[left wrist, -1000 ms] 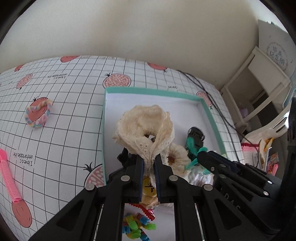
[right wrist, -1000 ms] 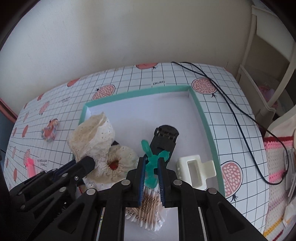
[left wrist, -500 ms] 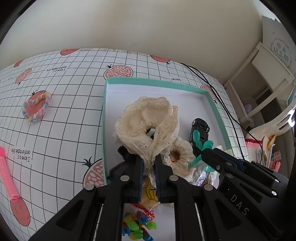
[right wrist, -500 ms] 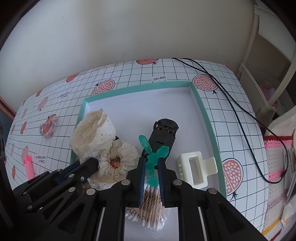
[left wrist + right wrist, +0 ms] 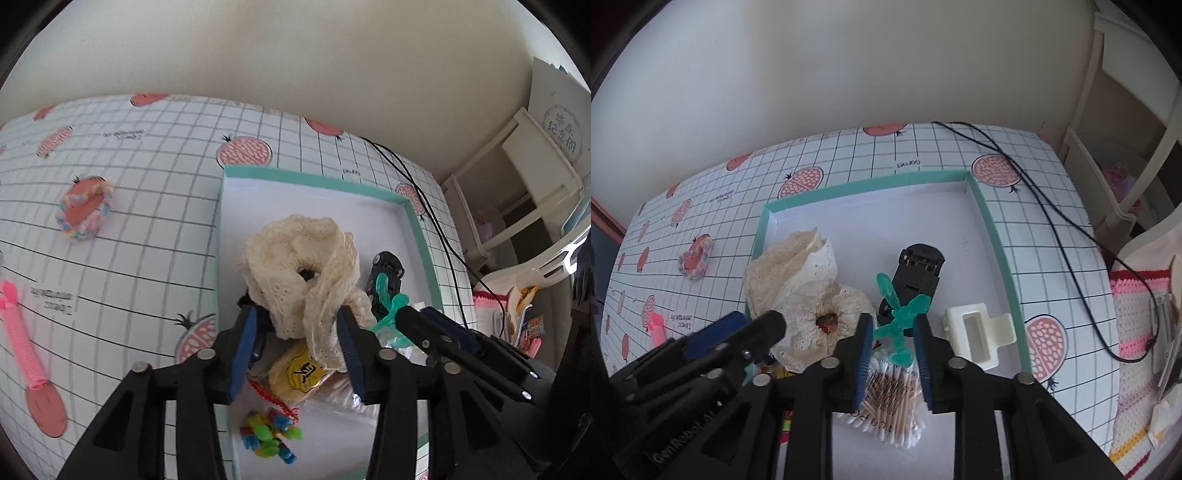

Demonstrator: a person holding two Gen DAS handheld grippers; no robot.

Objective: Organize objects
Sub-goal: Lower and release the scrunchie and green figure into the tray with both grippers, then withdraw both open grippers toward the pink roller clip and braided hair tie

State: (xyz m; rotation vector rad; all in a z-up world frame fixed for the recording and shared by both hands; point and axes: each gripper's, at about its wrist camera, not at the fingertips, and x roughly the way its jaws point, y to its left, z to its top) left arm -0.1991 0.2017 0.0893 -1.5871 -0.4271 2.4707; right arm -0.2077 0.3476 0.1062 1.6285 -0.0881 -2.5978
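Both views look forward and steeply down along their own fingers, from close above the near end of the teal-rimmed box (image 5: 314,178) (image 5: 868,185) on the table (image 5: 129,206) (image 5: 1015,147). The left wrist view sits nearer the box's left side, the right wrist view nearer its right. Both share the cream lace scrunchie (image 5: 299,266) (image 5: 798,273), the black toy car (image 5: 386,275) (image 5: 918,273) and the far wall (image 5: 295,55) (image 5: 849,66); each catches the other gripper at its edge.

Soft, even daylight, faint shadows, sharp centre, strong fisheye bending with dark corners.
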